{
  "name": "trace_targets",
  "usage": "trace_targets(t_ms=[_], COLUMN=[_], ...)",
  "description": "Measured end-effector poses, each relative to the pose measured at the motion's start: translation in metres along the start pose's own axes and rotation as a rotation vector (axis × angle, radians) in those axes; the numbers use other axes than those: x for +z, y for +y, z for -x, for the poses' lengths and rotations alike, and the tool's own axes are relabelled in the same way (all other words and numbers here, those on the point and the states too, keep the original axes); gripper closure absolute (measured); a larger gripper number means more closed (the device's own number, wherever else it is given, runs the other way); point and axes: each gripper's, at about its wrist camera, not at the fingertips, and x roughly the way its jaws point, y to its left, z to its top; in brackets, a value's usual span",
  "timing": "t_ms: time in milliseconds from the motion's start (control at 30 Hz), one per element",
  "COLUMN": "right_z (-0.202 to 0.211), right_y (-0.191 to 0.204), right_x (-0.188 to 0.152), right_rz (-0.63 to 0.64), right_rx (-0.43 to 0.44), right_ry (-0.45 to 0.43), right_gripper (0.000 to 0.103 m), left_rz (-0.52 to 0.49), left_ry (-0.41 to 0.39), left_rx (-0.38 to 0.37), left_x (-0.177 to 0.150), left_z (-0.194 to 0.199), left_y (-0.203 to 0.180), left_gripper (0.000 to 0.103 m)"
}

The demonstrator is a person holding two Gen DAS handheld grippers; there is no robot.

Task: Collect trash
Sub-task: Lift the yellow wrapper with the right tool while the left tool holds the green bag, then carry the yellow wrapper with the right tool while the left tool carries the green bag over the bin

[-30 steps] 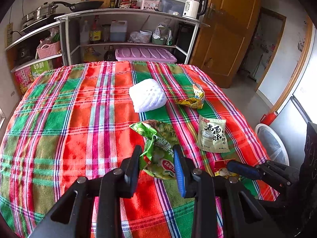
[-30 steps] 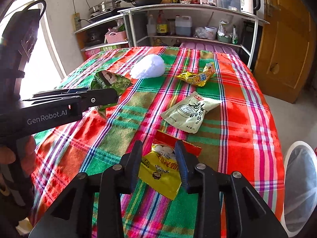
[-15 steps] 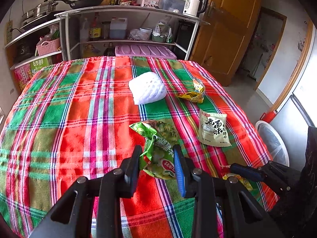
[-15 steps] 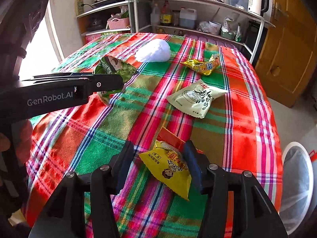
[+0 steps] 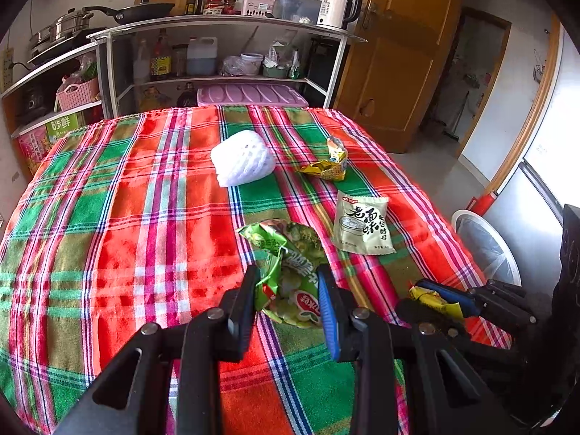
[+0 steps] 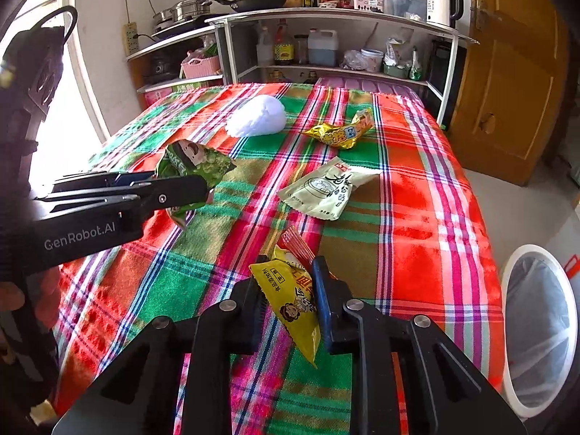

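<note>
My left gripper (image 5: 288, 291) pinches the crumpled green snack bag (image 5: 290, 261) while my right gripper (image 6: 286, 291), jaws just closed, clamps the yellow wrapper (image 6: 290, 297) off the plaid-clothed surface (image 6: 417, 199), ready for the white-rimmed bin (image 6: 540, 330).

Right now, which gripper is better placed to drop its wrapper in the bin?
Right. The right gripper, shut on the yellow wrapper, is at the table edge nearest the white bin; the left gripper, holding the green wrapper, sits farther away.

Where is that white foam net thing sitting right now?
The white foam net lies toward the far middle of the plaid tablecloth, in both wrist views, just left of the crumpled yellow wrapper and beyond the green snack bag.
</note>
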Motion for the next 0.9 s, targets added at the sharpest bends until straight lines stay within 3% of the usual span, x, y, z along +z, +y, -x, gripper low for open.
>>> trace_targets(t_ms=[333, 900], right_z=[0.047, 0.114], right_y=[-0.037, -0.131], right_x=[-0.003, -0.026], right_rz=[-0.090, -0.259], right_rx=[-0.031, -0.189], right_ry=[-0.096, -0.176], right_gripper=[0.079, 0.079], left_rz=[-0.084, -0.239], left_ry=[-0.029, -0.041], left_rx=[-0.062, -0.198], left_x=[0.009, 0.031], left_z=[0.011, -0.002], left_y=[-0.050, -0.158], left_gripper=[0.070, 0.070])
